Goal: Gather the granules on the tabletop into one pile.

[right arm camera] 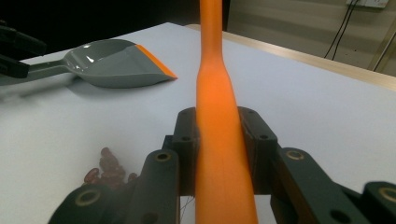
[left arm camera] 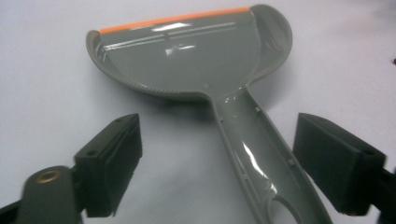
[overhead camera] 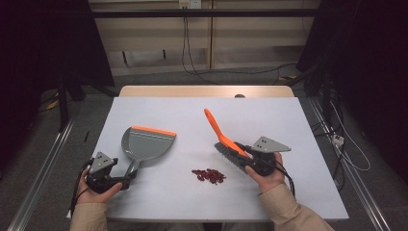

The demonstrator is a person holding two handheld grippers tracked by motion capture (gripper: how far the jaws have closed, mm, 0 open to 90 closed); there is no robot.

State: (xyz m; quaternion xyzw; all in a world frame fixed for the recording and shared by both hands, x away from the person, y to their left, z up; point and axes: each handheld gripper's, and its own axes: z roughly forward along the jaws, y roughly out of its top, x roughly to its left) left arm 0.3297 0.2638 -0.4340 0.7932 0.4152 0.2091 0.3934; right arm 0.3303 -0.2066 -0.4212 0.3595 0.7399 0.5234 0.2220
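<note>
High view: my hands sit nearest; red beans (overhead camera: pixel 209 176) lie between dustpan (overhead camera: pixel 146 143) and brush (overhead camera: pixel 226 139). Left gripper view: my left gripper (left arm camera: pixel 217 163) gapes around the dustpan handle, ready to grip. Right gripper view: my right gripper (right arm camera: pixel 219 140) clamps the brush for sweeping.

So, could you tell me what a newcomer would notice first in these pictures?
Probably the bright orange plastic brush, clamped in the right hand-held gripper right of centre on the white table. Next, the grey plastic dustpan with an orange lip at left, its handle between the open left hand-held gripper, and the small pile of dark red beans between them.
</note>
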